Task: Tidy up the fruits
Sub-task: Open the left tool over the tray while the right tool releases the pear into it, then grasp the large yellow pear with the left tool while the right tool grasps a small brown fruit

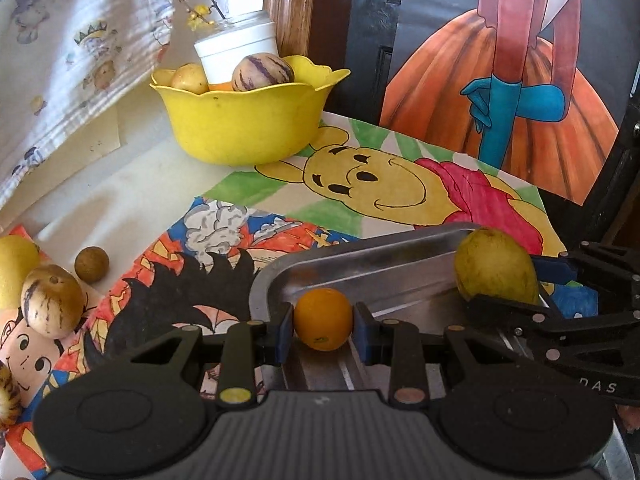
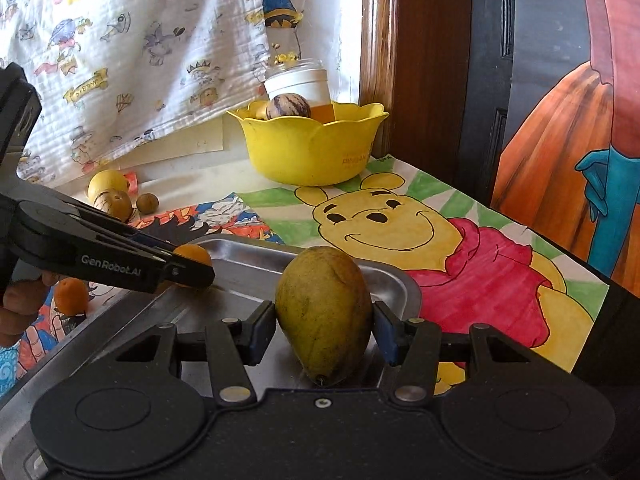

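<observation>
Two hand-held tools meet over a steel tray on a surface papered with cartoon drawings. The left tool is closed as tight as it goes on a small orange, its blue pads pressed to either side of the fruit at the tray's near rim. It points steeply down toward the tray; in the right wrist view its black fingers slant in from the left, and part of the hand gripping it shows at that edge.

The right tool holds a mango upright, stem end down, between half-spread pads — the fruit fills the gap. It also tilts downward, the mango sitting low over the tray's right corner. In the left wrist view this tool reaches in from the right, with the mango at the tray's far right.

Elsewhere, a yellow bowl at the back of the surface carries a striped melon, a pale fruit and a white jar. To the left lie a second striped melon, a brown round fruit and a lemon — another orange rests left of the tray.
</observation>
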`<action>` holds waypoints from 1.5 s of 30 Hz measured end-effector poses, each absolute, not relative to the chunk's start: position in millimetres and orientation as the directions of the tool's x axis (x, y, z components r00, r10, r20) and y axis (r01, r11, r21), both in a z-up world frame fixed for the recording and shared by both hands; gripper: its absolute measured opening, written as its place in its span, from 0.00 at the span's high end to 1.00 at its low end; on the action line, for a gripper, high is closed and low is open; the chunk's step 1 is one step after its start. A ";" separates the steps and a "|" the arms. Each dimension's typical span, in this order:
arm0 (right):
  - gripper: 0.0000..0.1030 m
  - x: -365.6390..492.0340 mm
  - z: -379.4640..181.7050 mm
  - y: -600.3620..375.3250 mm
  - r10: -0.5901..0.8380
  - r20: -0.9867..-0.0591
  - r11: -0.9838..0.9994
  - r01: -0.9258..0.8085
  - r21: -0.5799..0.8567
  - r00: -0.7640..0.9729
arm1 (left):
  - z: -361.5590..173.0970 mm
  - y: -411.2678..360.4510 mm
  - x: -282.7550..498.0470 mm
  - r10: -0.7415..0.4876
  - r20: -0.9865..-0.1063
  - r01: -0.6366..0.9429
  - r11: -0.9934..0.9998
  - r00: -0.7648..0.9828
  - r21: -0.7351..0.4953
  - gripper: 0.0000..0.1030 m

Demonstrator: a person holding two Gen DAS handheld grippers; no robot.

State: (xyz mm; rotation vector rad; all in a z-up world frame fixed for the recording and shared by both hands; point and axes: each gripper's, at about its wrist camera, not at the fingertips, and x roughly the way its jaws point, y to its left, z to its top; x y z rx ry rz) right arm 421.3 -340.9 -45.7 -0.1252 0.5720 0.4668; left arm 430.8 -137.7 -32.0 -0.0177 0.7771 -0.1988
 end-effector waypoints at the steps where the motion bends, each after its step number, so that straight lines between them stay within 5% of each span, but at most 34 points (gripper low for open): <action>1: 0.47 421.2 -45.6 -341.0 0.390 -0.548 0.889 -0.458 0.015 0.740 | -31.8 -137.6 431.0 -0.187 -0.696 0.171 0.981 0.694 -0.093 0.66; 4: 0.46 417.4 -44.6 -342.5 0.386 -0.536 0.892 -0.452 0.010 0.751 | -29.3 -135.0 429.7 -0.189 -0.693 0.160 0.981 0.695 -0.107 0.62; 7: 0.44 412.2 -42.7 -345.1 0.383 -0.533 0.896 -0.444 0.016 0.754 | -21.8 -131.7 424.0 -0.189 -0.678 0.148 0.982 0.711 -0.118 0.45; 12: 0.40 396.6 -31.6 -346.0 0.391 -0.512 0.897 -0.442 0.023 0.765 | -5.6 -123.7 411.5 -0.179 -0.658 0.121 0.984 0.732 -0.134 0.41; 16: 0.32 380.9 -18.4 -348.5 0.404 -0.484 0.899 -0.435 0.052 0.777 | 11.1 -119.1 391.3 -0.153 -0.624 0.094 0.987 0.766 -0.127 0.19; 22: 0.15 346.5 8.8 -349.9 0.414 -0.420 0.904 -0.421 0.081 0.808 | 40.9 -113.6 351.7 -0.137 -0.572 0.092 0.990 0.809 -0.107 0.02; 28: 0.02 298.3 37.4 -349.8 0.430 -0.335 0.902 -0.417 0.113 0.839 | 70.6 -99.7 304.6 -0.144 -0.516 0.097 0.988 0.844 -0.117 0.00; 34: 0.01 243.4 55.6 -338.7 0.443 -0.276 0.896 -0.429 0.112 0.853 | 85.0 -75.4 252.8 -0.141 -0.469 0.087 0.987 0.872 -0.134 0.00; 45: 0.01 162.3 51.7 -296.0 0.475 -0.318 0.876 -0.475 0.083 0.820 | 77.4 -12.3 166.5 -0.092 -0.469 0.027 0.989 0.878 -0.143 0.00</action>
